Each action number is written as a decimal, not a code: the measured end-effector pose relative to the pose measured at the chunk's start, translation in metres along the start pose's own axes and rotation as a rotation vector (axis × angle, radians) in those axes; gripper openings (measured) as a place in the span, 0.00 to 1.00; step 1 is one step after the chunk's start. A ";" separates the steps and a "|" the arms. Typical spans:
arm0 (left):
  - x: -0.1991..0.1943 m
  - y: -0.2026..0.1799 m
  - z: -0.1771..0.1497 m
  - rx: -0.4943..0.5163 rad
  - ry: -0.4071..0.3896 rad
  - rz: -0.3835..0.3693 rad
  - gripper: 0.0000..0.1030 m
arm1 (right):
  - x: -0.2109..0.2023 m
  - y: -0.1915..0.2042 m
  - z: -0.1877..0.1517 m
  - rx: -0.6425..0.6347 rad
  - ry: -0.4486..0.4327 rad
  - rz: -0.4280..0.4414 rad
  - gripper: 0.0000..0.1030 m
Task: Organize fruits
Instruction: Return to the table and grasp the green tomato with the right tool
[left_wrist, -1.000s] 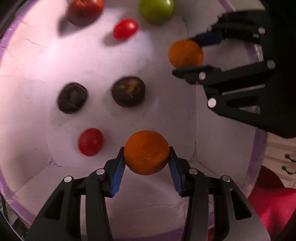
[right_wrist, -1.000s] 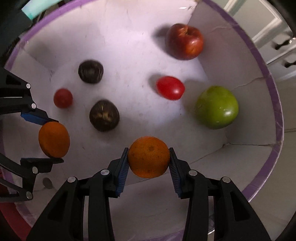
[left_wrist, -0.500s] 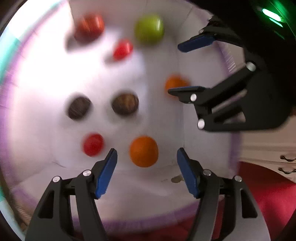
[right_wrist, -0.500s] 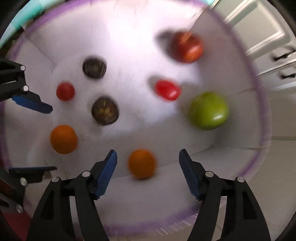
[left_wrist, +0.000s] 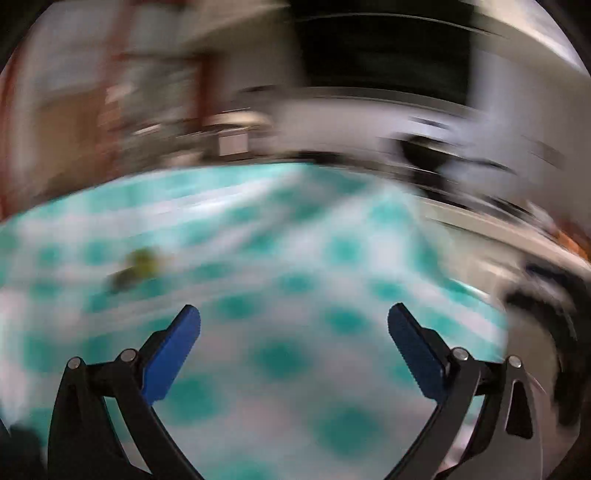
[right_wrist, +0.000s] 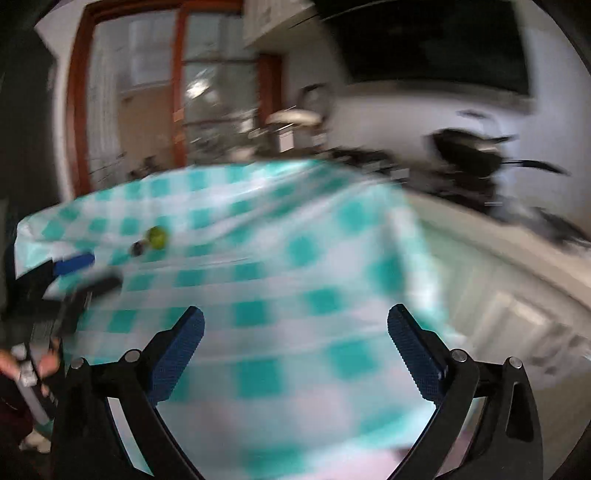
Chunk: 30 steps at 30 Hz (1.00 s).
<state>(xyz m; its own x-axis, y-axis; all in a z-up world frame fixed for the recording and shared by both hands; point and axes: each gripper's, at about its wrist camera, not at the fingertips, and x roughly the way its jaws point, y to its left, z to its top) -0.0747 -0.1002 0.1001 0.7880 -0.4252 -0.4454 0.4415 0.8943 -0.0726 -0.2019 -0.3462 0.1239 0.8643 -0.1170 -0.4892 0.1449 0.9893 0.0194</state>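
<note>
Both grippers have swung up out of the white bin, where each let go of an orange a second ago, and I now look across a worktop (right_wrist: 280, 317) draped in a teal-checked cloth. My left gripper (left_wrist: 294, 354) and right gripper (right_wrist: 295, 354) are spreading their jaws wide, with nothing between the blue pads. Two fruits remain out on the cloth, a green fruit (right_wrist: 158, 237) and, just beside it, a small dark fruit (right_wrist: 137, 248); the left wrist view is heavily blurred. Both lie ahead and to the left of either gripper. The left gripper, whose blue pad shows at the right view's left edge, appears nearer, so I judge the next pick falls to it.
</note>
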 end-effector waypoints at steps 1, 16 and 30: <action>0.011 0.023 0.000 -0.057 0.009 0.059 0.99 | 0.032 0.024 0.004 -0.006 0.037 0.044 0.94; 0.080 0.260 -0.021 -0.651 0.063 0.512 0.99 | 0.311 0.215 0.058 0.181 0.297 0.319 0.94; 0.084 0.246 -0.021 -0.608 0.059 0.510 0.99 | 0.406 0.287 0.085 0.327 0.394 0.255 0.66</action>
<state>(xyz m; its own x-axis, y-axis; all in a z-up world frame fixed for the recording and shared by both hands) 0.0912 0.0875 0.0259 0.7985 0.0502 -0.5999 -0.2927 0.9032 -0.3139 0.2317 -0.1174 0.0046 0.6560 0.2254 -0.7204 0.1508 0.8960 0.4177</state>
